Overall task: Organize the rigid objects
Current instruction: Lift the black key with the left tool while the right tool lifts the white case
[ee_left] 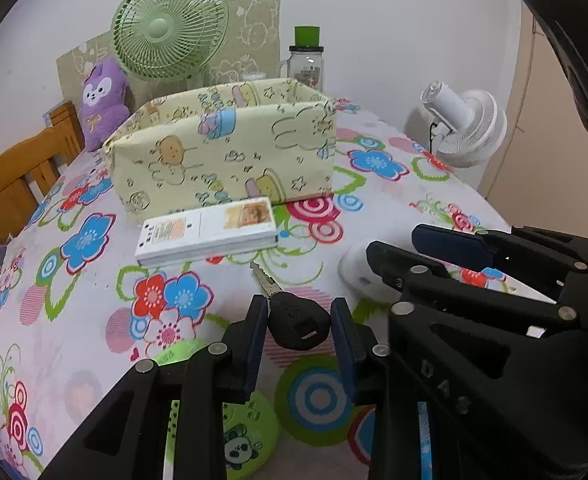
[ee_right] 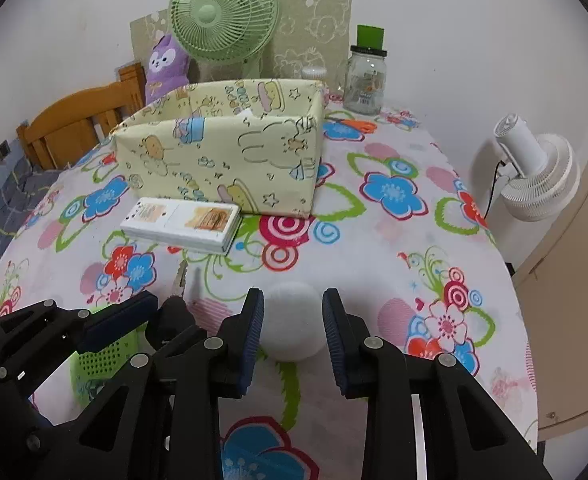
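Key lies bow-first between my left gripper's wide fingers, blade pointing away (my right gripper, equally wide, straddles the white ball).

Green disc half hidden under the left gripper, box contents mostly hidden by its walls, jar label too small to read

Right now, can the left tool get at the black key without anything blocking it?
Probably yes. The left tool is open, and the black key already lies flat between its fingers on the tablecloth. Nothing sits between them; the right tool brackets the white ball separately.
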`<state>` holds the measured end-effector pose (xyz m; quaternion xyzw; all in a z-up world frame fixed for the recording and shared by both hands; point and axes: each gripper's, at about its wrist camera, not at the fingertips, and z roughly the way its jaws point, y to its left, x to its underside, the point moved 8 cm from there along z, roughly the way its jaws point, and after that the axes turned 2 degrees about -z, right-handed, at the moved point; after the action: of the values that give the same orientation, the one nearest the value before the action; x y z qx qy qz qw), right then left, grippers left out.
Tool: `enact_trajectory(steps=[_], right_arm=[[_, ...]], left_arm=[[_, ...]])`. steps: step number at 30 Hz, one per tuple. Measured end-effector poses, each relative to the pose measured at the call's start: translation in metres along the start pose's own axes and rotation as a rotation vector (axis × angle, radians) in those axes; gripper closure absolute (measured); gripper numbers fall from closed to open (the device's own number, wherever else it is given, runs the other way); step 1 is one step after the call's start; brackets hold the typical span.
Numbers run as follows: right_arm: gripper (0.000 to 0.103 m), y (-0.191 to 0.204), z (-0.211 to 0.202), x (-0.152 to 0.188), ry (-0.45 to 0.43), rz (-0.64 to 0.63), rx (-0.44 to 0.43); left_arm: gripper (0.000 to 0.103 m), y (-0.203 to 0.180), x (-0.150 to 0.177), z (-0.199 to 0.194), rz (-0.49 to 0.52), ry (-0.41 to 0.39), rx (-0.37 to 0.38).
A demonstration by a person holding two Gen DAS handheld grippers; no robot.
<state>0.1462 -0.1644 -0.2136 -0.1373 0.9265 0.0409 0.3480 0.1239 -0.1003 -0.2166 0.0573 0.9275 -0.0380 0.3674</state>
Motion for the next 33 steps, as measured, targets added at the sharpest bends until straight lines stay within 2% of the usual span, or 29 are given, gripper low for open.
enact_trajectory(steps=[4,9,12,16,20,22,28,33], right_arm=[[0.068,-0.002,0.005,0.006,0.021,0.032,-0.026],[0.040,-0.005,0.014,0.011,0.049,0.062,-0.038],[0.036,-0.006,0.018,0.013,0.050,0.047,-0.012],[0.036,-0.009,0.030,0.013,0.069,0.040,0.011],[0.036,-0.011,0.039,0.010,0.072,0.069,-0.001],[0.044,-0.010,0.042,0.009,0.072,0.076,-0.002],[0.046,-0.007,0.040,0.007,0.058,0.061,0.016],[0.045,-0.005,0.027,0.002,0.034,0.060,0.018]], left_arm=[[0.070,0.008,0.006,0.003,-0.004,0.011,-0.019],[0.070,0.014,0.010,0.012,-0.006,0.027,-0.038],[0.070,0.014,0.010,0.018,-0.002,0.034,-0.045],[0.070,0.012,0.011,0.027,0.000,0.048,-0.040],[0.070,0.012,0.008,0.030,0.001,0.045,-0.037],[0.070,0.011,0.007,0.030,0.005,0.044,-0.035],[0.071,0.013,0.006,0.030,-0.006,0.044,-0.024],[0.071,0.013,0.001,0.016,-0.008,0.014,-0.024]])
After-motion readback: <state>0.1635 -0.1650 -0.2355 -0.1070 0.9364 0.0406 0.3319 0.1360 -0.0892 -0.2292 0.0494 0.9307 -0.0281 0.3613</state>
